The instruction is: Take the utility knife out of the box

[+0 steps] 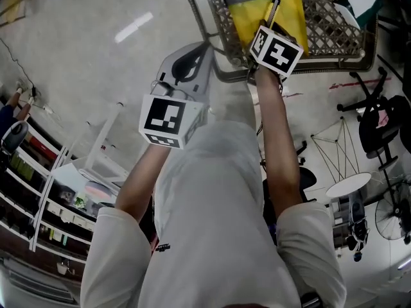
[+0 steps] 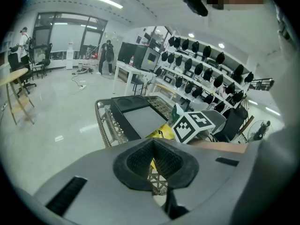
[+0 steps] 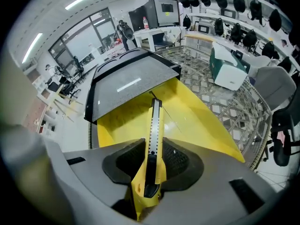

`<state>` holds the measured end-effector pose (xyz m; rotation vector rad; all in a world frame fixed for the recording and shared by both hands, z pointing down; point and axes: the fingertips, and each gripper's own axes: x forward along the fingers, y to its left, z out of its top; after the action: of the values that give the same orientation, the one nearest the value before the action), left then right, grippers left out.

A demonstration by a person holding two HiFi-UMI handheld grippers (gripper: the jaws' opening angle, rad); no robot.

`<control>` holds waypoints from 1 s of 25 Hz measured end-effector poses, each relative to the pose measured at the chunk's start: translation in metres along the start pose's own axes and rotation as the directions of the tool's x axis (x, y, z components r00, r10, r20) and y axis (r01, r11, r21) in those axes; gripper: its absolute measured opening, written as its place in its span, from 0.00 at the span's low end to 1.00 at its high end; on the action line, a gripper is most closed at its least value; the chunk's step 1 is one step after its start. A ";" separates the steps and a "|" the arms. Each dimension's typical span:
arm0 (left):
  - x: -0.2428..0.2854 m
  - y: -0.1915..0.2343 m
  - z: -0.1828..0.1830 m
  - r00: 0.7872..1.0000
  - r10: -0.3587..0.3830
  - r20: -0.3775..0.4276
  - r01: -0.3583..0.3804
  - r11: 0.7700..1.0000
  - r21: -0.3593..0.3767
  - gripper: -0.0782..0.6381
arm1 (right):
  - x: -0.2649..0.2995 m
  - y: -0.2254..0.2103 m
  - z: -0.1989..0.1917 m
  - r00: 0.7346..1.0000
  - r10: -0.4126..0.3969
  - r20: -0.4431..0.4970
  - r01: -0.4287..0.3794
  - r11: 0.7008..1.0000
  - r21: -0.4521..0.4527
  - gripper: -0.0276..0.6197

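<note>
The utility knife, yellow with a black slider and a segmented blade track, stands up between the pads of my right gripper, which is shut on its lower body. Below it lies the open yellow box with its grey lid raised behind, inside a wire basket. In the head view the right gripper hangs over the yellow box with the knife sticking out. My left gripper hovers just outside the basket's near-left rim. Seen in its own view, the left gripper is shut on nothing.
A white-and-green carton lies in the basket's far corner. On the floor around stand a black office chair, a small round table, a white table and stocked shelves.
</note>
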<state>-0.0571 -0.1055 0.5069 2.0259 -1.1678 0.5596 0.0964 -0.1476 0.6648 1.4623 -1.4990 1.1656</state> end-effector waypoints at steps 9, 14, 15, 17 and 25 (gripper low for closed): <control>-0.033 -0.016 0.001 0.998 -0.031 0.048 0.029 0.998 0.047 0.11 | -0.048 0.002 -0.005 0.996 -0.004 0.091 0.002 1.000 0.022 0.21; -0.062 -0.019 0.007 0.995 -0.030 0.093 0.024 0.998 0.064 0.11 | -0.086 0.015 -0.006 0.987 0.007 0.163 -0.001 0.999 -0.034 0.21; -0.069 -0.019 0.005 0.995 -0.030 0.094 0.023 0.998 0.067 0.11 | -0.093 0.017 -0.007 0.984 0.010 0.177 -0.003 0.999 -0.041 0.21; -0.081 -0.021 0.003 0.995 -0.032 0.093 0.025 0.997 0.070 0.11 | -0.108 0.022 -0.009 0.980 0.017 0.200 -0.006 0.999 -0.053 0.21; -0.127 -0.031 0.014 0.988 -0.040 0.152 0.031 0.998 0.059 0.11 | -0.179 0.034 -0.011 0.955 0.047 0.292 -0.023 0.996 -0.084 0.21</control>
<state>-0.0932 -0.0354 0.4012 2.1656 -1.2149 0.4295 0.0775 -0.0797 0.4962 1.6133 -1.7567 0.9254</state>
